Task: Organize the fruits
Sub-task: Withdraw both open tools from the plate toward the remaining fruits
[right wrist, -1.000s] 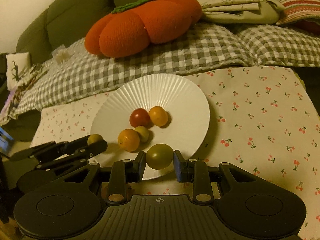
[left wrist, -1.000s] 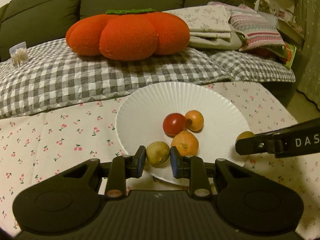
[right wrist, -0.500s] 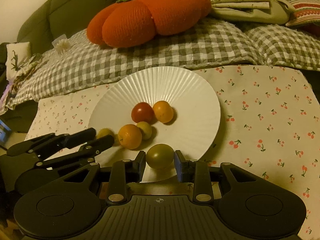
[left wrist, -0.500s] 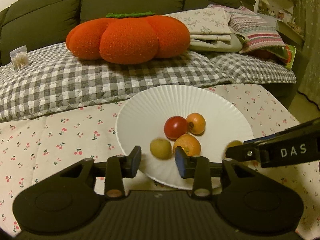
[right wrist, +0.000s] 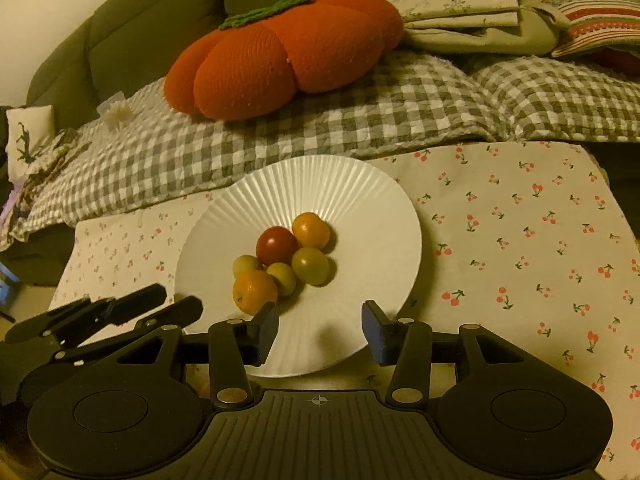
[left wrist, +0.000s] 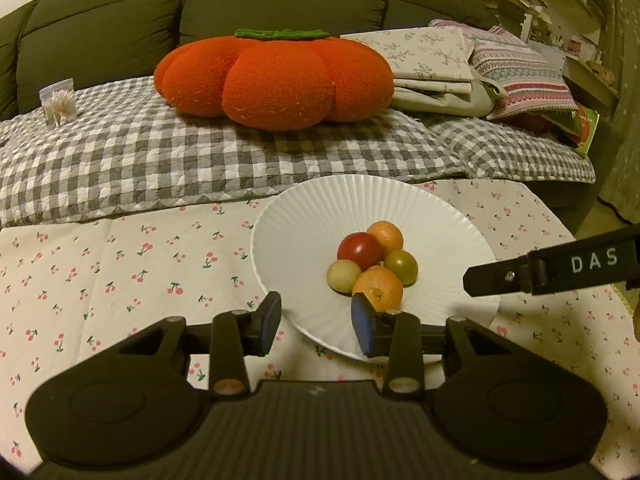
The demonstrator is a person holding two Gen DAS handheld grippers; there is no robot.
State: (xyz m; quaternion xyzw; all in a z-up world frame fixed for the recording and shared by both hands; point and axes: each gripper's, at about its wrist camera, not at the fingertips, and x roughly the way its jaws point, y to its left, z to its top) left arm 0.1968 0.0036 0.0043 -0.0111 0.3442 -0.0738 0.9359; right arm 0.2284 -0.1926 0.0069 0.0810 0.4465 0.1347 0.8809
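Observation:
A white ribbed plate (left wrist: pixel 320 220) (right wrist: pixel 360 184) lies on the cherry-print cloth and holds several small fruits in one cluster. They are a red tomato (left wrist: pixel 359 251) (right wrist: pixel 276 245), two orange fruits (left wrist: pixel 378 288) (right wrist: pixel 311 230), a green tomato (left wrist: pixel 401 267) (right wrist: pixel 310 265) and small yellow-green ones (left wrist: pixel 343 275) (right wrist: pixel 282 277). My left gripper (left wrist: pixel 316 322) (right wrist: pixel 180 300) hangs open over the plate's near rim with nothing between its pads. My right gripper (right wrist: pixel 320 330) stands at the same rim, its jaws opening and empty. One of its fingers (left wrist: pixel 520 276) reaches in from the right in the left wrist view.
Behind the plate a grey checked quilt (left wrist: pixel 200 160) covers a dark green sofa (left wrist: pixel 120 20). An orange pumpkin cushion (left wrist: pixel 276 80) and folded linens (left wrist: pixel 460 68) rest on it. The cherry-print cloth (right wrist: pixel 520 240) stretches to both sides of the plate.
Both grippers opened and drew back slightly. The left let go of a yellow-green fruit, the right of the green tomato. Both fruits now lie in the cluster on the plate.

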